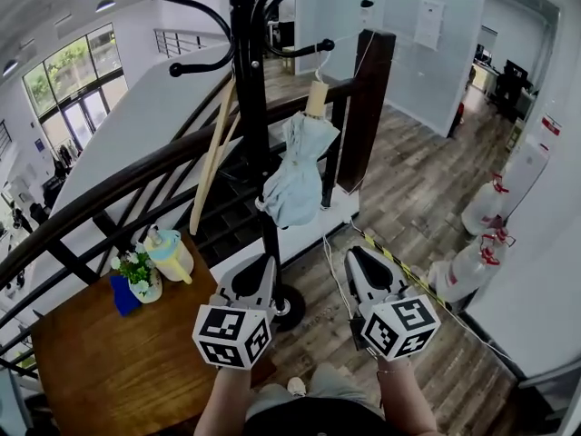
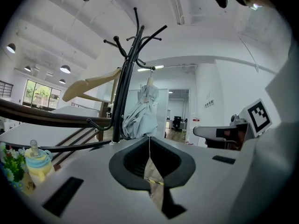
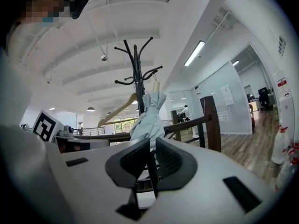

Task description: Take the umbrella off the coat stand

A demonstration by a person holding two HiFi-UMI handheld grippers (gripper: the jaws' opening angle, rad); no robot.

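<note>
A pale blue folded umbrella (image 1: 298,175) with a tan handle hangs from a hook of the black coat stand (image 1: 249,80). It also shows ahead in the left gripper view, umbrella (image 2: 141,113), and in the right gripper view, umbrella (image 3: 148,115). My left gripper (image 1: 257,263) and right gripper (image 1: 358,258) are side by side below the umbrella, short of it, touching nothing. Both are shut and empty: left gripper (image 2: 150,139) with its tips touching, right gripper (image 3: 153,143) with its jaws nearly together.
A wooden hanger (image 1: 213,157) hangs on the same stand. A dark stair railing (image 1: 136,184) runs behind it, with a thick post (image 1: 366,107). A wooden table (image 1: 118,361) at lower left carries a baby bottle (image 1: 170,254) and a flower pot (image 1: 141,275). White bottles (image 1: 490,203) stand at right.
</note>
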